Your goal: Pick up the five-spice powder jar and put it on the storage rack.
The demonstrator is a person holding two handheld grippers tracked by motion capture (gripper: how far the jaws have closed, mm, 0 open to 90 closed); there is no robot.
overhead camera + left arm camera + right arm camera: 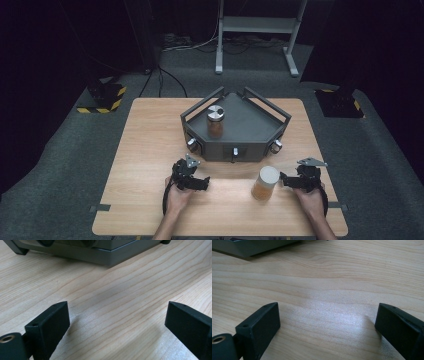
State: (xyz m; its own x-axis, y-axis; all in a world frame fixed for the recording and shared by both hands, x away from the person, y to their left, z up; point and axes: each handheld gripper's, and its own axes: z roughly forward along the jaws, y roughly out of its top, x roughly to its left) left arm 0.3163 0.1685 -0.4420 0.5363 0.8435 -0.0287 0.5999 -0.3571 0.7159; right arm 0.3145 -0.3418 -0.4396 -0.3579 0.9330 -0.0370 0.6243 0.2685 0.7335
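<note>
A jar with a white lid and brownish contents (265, 183) stands on the wooden table (150, 150), near its front right. My right gripper (287, 180) is just right of this jar, jaws pointing left at it. In the right gripper view that gripper (327, 306) is open over bare wood. A second jar with a silver lid (215, 121) stands on the dark grey five-sided tray (235, 150) at the table's middle. My left gripper (199, 181) rests in front of the tray, left of the white-lidded jar. It is open (117, 306), with nothing between its jaws.
The tray has raised rails and knobs along its front wall; its base edge (105, 255) lies close ahead of the left gripper, and a corner (249, 247) is visible from the right one. A metal stand (257, 30) and hazard-striped bases (102, 97) sit on the floor beyond.
</note>
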